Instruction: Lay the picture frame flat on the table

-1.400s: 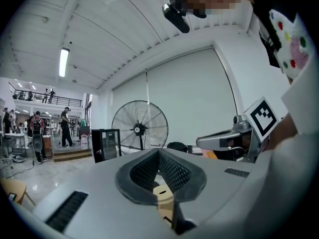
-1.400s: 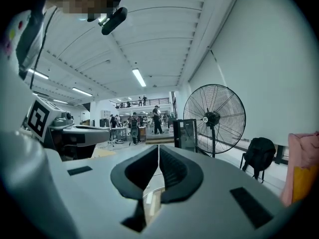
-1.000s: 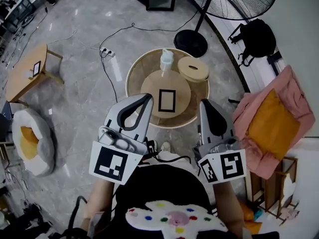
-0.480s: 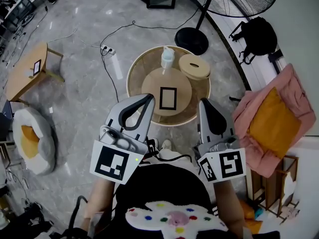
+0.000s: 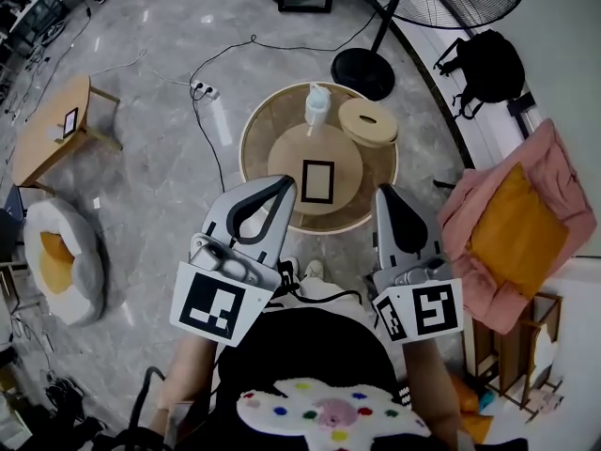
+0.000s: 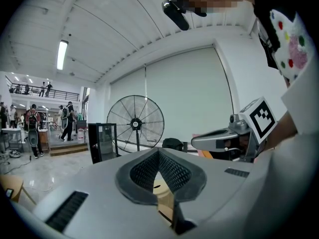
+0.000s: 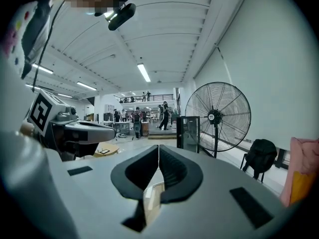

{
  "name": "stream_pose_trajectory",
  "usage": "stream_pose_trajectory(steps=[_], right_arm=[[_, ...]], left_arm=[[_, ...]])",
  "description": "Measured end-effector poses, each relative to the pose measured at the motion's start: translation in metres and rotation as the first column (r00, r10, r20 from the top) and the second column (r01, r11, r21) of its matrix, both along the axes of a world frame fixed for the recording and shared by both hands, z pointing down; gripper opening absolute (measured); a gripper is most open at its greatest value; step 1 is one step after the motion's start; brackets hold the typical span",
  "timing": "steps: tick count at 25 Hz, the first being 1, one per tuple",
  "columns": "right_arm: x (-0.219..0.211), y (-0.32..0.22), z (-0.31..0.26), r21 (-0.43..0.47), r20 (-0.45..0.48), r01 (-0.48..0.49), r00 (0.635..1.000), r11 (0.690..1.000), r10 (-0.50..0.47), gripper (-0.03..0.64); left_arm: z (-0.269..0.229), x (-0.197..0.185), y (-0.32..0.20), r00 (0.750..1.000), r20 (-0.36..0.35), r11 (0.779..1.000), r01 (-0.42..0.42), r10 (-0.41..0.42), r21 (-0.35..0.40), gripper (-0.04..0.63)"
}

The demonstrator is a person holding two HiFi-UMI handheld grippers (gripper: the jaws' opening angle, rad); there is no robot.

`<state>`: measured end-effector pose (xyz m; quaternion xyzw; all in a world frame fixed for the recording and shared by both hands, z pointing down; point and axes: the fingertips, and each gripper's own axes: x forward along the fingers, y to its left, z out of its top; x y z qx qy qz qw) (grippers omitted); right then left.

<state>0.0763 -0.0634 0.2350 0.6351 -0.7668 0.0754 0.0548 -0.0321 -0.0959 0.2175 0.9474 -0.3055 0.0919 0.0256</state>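
Observation:
The picture frame point(image 5: 317, 180), black-edged with a pale middle, lies flat on the raised wooden disc of the round wicker table point(image 5: 255, 148) in the head view. My left gripper point(image 5: 281, 185) hovers just short of the table's near left rim, shut and empty. Off the near right rim my right gripper point(image 5: 385, 195) is also shut with nothing in it. In the left gripper view the jaws point(image 6: 158, 156) meet with only a sliver of the table's wood showing below. The right gripper view shows its jaws point(image 7: 158, 150) pressed together the same way.
On the table behind the frame stand a white bottle point(image 5: 316, 107) and a round wooden box point(image 5: 367, 123). A floor fan's base point(image 5: 362, 69) and a black backpack point(image 5: 483, 64) lie beyond. A pink blanket with an orange cushion point(image 5: 518, 222) is to the right, a small wooden table point(image 5: 49, 137) to the left.
Both grippers hold still and stay shut. The head view has drifted a little, so the table and frame sit slightly higher in the picture.

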Motion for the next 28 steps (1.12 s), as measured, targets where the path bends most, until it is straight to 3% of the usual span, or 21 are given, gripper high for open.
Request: stream_pose_trajectory(steps=[28], right_arm=[[0.000,0.009,0.007,-0.023,-0.004,0.003,1.000,1.000,-0.003,0.034]], left_arm=[[0.003,0.003,0.010,1.000,0.001,1.000,-0.005,0.005,-0.006,0.015]])
